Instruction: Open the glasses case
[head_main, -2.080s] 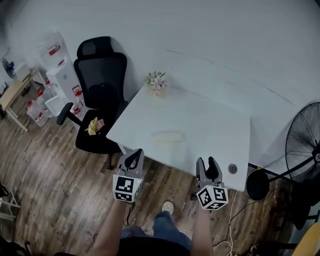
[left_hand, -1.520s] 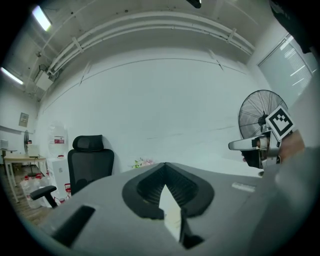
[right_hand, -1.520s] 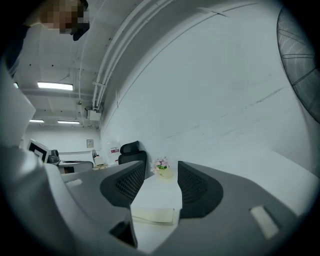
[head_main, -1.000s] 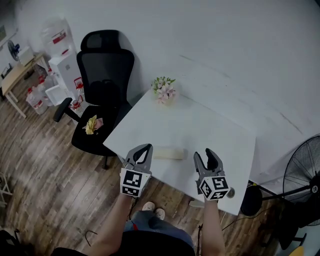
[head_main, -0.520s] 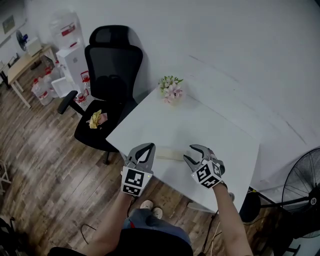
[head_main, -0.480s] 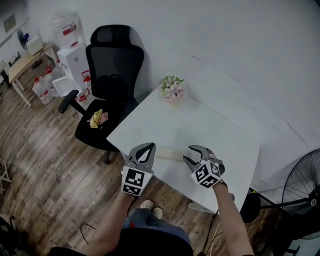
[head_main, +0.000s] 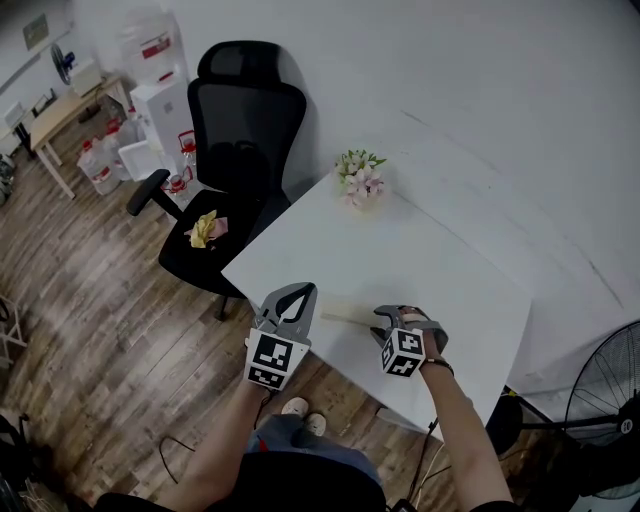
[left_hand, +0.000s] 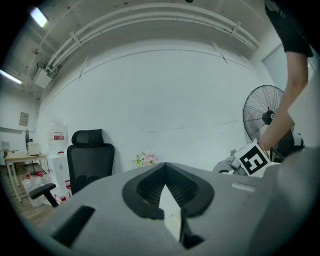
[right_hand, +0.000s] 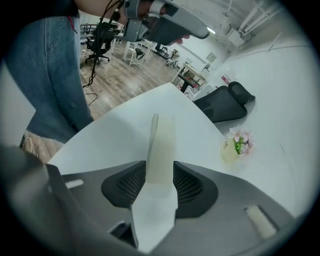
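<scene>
A long cream glasses case lies shut near the front edge of the white table. My right gripper tilts steeply down over the case's right end. In the right gripper view the case runs away from me, its near end between the two jaws of the right gripper. Those jaws are closing, and I see no pad pressing on the case. My left gripper hovers just left of the case, near level, its tips together and nothing in it.
A small vase of pink flowers stands at the table's far side. A black office chair is at the table's left corner. A floor fan is at the right. The person's legs are close to the table's front edge.
The right gripper has rolled over and dropped to the table, onto the case's right end. The left gripper has stayed about where it was. The head camera has moved closer to the table.
</scene>
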